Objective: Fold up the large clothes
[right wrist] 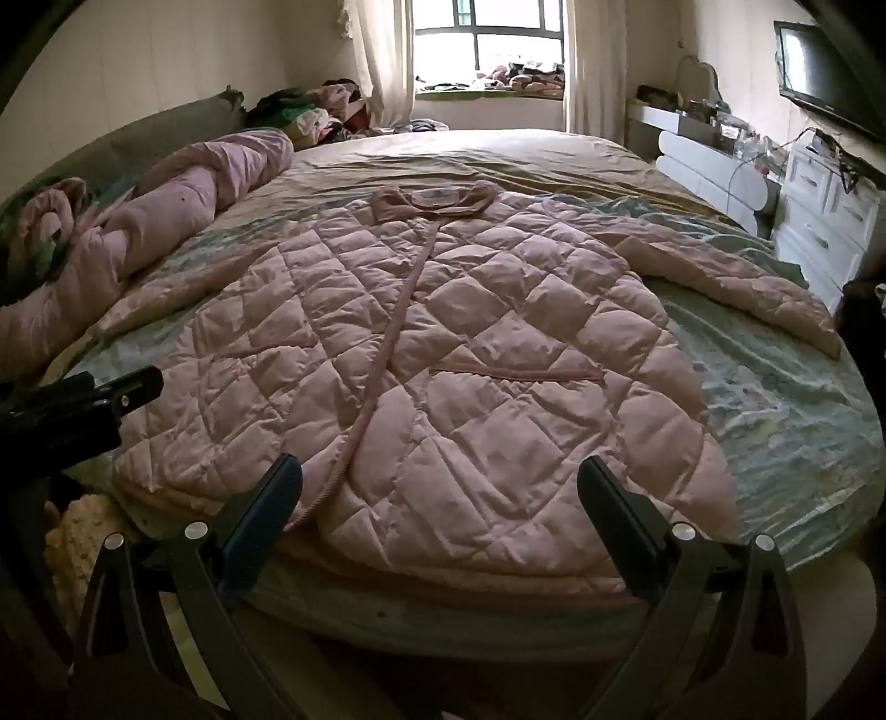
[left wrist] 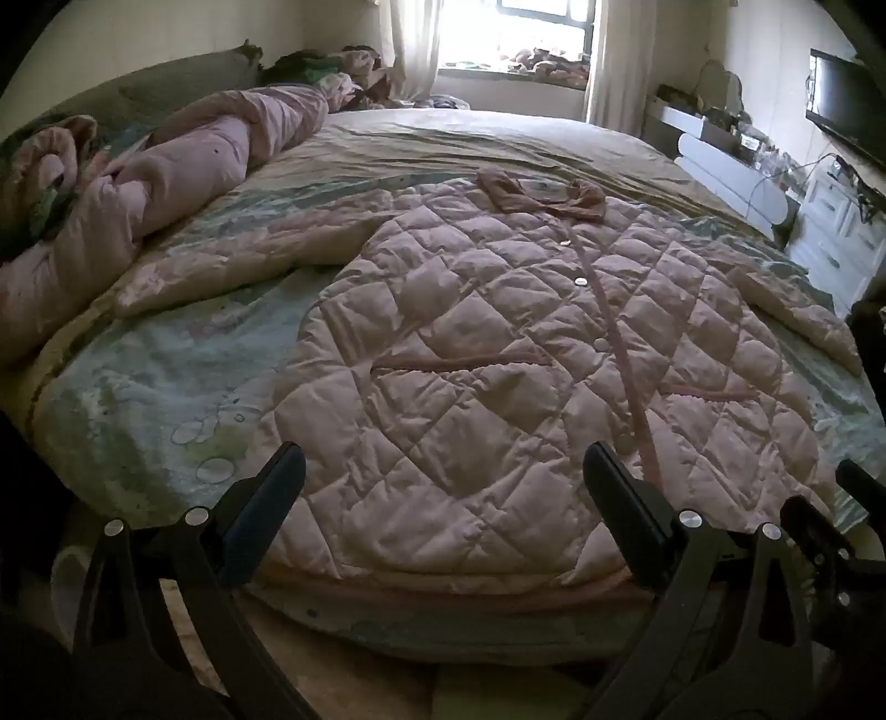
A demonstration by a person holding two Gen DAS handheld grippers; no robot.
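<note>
A large pink quilted jacket (left wrist: 498, 343) lies flat and face up on the bed, collar (left wrist: 545, 196) far, hem near, both sleeves spread out to the sides. It also fills the right wrist view (right wrist: 443, 354). My left gripper (left wrist: 443, 482) is open and empty, hovering just above the jacket's hem on its left part. My right gripper (right wrist: 440, 487) is open and empty above the hem on its right part. The right gripper also shows at the right edge of the left wrist view (left wrist: 853, 498), and the left gripper at the left edge of the right wrist view (right wrist: 111, 393).
The bed (left wrist: 155, 387) has a pale green-blue printed sheet. A rolled pink duvet (left wrist: 166, 183) lies along its left side by the headboard. White drawers (right wrist: 825, 221) and a wall TV (right wrist: 819, 66) stand on the right. A window (right wrist: 487, 50) is at the back.
</note>
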